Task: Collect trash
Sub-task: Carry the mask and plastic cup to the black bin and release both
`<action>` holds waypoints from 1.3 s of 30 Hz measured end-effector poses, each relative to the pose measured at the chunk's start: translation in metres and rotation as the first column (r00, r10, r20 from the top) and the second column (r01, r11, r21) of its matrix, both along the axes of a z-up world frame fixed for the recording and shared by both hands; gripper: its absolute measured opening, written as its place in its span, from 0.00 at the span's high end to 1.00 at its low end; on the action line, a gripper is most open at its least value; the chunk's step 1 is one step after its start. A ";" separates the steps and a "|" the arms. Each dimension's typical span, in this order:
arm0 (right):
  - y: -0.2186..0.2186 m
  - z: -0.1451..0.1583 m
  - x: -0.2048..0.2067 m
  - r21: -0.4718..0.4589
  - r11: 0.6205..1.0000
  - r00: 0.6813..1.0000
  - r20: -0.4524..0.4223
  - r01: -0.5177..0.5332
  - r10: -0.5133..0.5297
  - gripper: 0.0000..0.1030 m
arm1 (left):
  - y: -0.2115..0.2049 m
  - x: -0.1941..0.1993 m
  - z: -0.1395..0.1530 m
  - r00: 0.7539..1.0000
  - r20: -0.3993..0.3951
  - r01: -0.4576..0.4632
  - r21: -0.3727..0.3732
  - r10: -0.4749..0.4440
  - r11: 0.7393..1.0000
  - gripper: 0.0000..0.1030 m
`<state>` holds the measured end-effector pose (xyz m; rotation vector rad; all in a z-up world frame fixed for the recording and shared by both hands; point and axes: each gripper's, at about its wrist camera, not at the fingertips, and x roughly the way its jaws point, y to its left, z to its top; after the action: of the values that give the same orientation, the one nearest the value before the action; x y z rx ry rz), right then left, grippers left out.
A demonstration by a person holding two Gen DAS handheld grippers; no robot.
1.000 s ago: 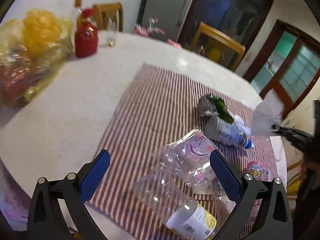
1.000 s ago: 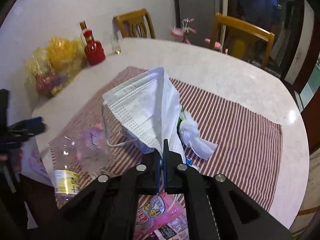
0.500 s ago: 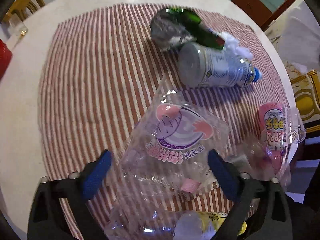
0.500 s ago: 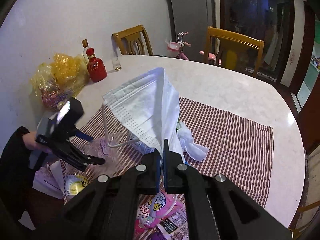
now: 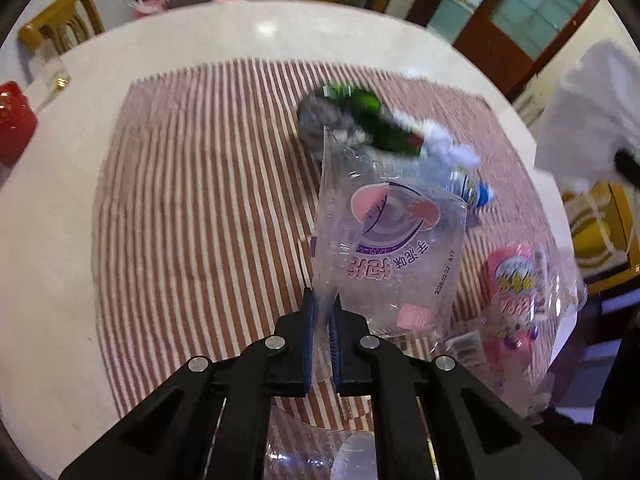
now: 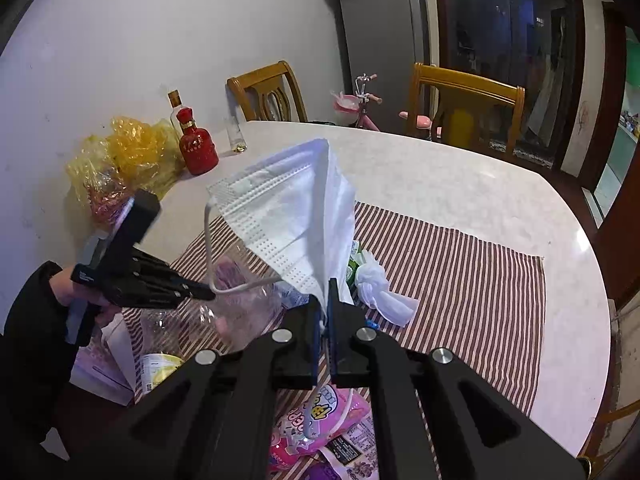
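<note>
My left gripper (image 5: 321, 300) is shut on the edge of a clear plastic wrapper (image 5: 392, 240) with pink and purple print, lifted above the striped mat (image 5: 200, 208). It also shows in the right wrist view (image 6: 204, 294), with the wrapper (image 6: 244, 304) hanging from it. My right gripper (image 6: 325, 292) is shut on a white face mask (image 6: 292, 216), held up over the table; the mask shows at the right edge of the left wrist view (image 5: 588, 120). A green bottle (image 5: 376, 120), a plastic bottle (image 5: 468, 186), a white tissue (image 6: 380, 292) and a pink snack packet (image 5: 516, 280) lie on the mat.
A clear bottle with a yellow label (image 6: 160, 368) lies at the near table edge. A red bottle (image 6: 198, 148), a small glass (image 6: 235, 136) and a yellow plastic bag (image 6: 120, 164) stand at the far left. Wooden chairs (image 6: 468, 108) stand behind the white table (image 6: 460, 184).
My left gripper has closed on the clear wrapper and lifted it off the mat. My right gripper has kept hold of the mask and risen slightly.
</note>
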<state>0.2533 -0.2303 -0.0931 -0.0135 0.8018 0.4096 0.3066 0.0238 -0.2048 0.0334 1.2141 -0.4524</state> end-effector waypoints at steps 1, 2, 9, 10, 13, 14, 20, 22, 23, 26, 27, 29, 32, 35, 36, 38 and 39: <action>-0.001 0.001 -0.001 0.003 1.000 1.000 0.001 0.001 -0.001 0.96 | 0.003 -0.001 0.008 1.000 0.024 -0.015 -0.007 0.015 1.000 0.94; -0.003 0.002 -0.002 0.007 1.000 1.000 0.005 0.004 -0.004 0.96 | 0.006 -0.004 0.017 0.998 0.052 -0.031 -0.017 0.032 0.999 0.94; -0.017 -0.002 -0.009 0.063 0.997 0.999 0.005 0.051 -0.052 0.96 | -0.008 -0.037 0.071 0.982 0.185 -0.016 -0.082 0.031 0.997 0.94; -0.022 -0.003 -0.011 0.072 0.995 0.998 0.006 0.062 -0.062 0.96 | -0.015 -0.041 0.078 0.979 0.202 -0.003 -0.088 0.021 0.996 0.94; -0.046 0.001 -0.025 0.103 0.988 0.993 0.019 0.111 -0.113 0.96 | -0.041 -0.054 0.091 0.971 0.238 0.048 -0.101 -0.023 0.994 0.94; -0.055 0.002 -0.030 0.110 0.985 0.991 0.024 0.132 -0.135 0.96 | -0.048 -0.057 0.094 0.968 0.248 0.067 -0.106 -0.039 0.992 0.94; -0.153 0.022 -0.102 0.125 0.926 0.926 0.081 0.357 -0.368 0.96 | -0.137 -0.076 0.112 0.936 0.289 0.252 -0.149 -0.201 0.956 0.94; -0.196 0.023 -0.139 0.091 0.878 0.873 0.094 0.471 -0.478 0.96 | -0.178 -0.084 0.113 0.917 0.294 0.326 -0.160 -0.270 0.932 0.94; -0.211 0.021 -0.152 0.074 0.856 0.851 0.093 0.512 -0.517 0.96 | -0.199 -0.089 0.113 0.906 0.294 0.362 -0.163 -0.305 0.918 0.94; -0.277 -0.005 -0.196 0.018 0.753 0.753 0.031 0.658 -0.658 0.96 | -0.254 -0.105 0.111 0.871 0.292 0.454 -0.172 -0.395 0.874 0.94; -0.299 -0.020 -0.208 0.008 0.719 0.719 -0.011 0.695 -0.695 0.96 | -0.270 -0.111 0.109 0.859 0.290 0.481 -0.175 -0.422 0.859 0.94; -0.344 -0.063 -0.229 -0.006 0.639 0.634 -0.109 0.769 -0.765 0.96 | -0.311 -0.125 0.105 0.827 0.282 0.543 -0.176 -0.486 0.821 0.94; -0.394 -0.133 -0.252 -0.014 0.523 0.505 -0.244 0.852 -0.828 0.96 | -0.359 -0.146 0.099 0.788 0.267 0.606 -0.178 -0.555 0.775 0.94; -0.421 -0.181 -0.264 -0.027 0.456 0.425 -0.316 0.889 -0.848 0.96 | -0.398 -0.163 0.089 0.752 0.245 0.655 -0.173 -0.612 0.735 0.94; -0.426 -0.190 -0.266 -0.033 0.440 0.406 -0.325 0.898 -0.854 0.94 | -0.415 -0.168 0.084 0.738 0.233 0.672 -0.170 -0.633 0.721 0.94; -0.437 -0.209 -0.272 -0.060 0.395 0.349 -0.364 0.917 -0.864 0.55 | -0.436 -0.174 0.073 0.720 0.213 0.693 -0.168 -0.660 0.702 0.94; -0.440 -0.212 -0.272 -0.079 0.375 0.321 -0.377 0.924 -0.869 0.24 | -0.451 -0.177 0.066 0.711 0.201 0.703 -0.165 -0.674 0.692 0.94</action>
<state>-0.0185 -0.6708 -0.3048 0.6797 1.0098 -0.6688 0.1294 -0.4269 -0.1383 0.3298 0.9821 -1.2450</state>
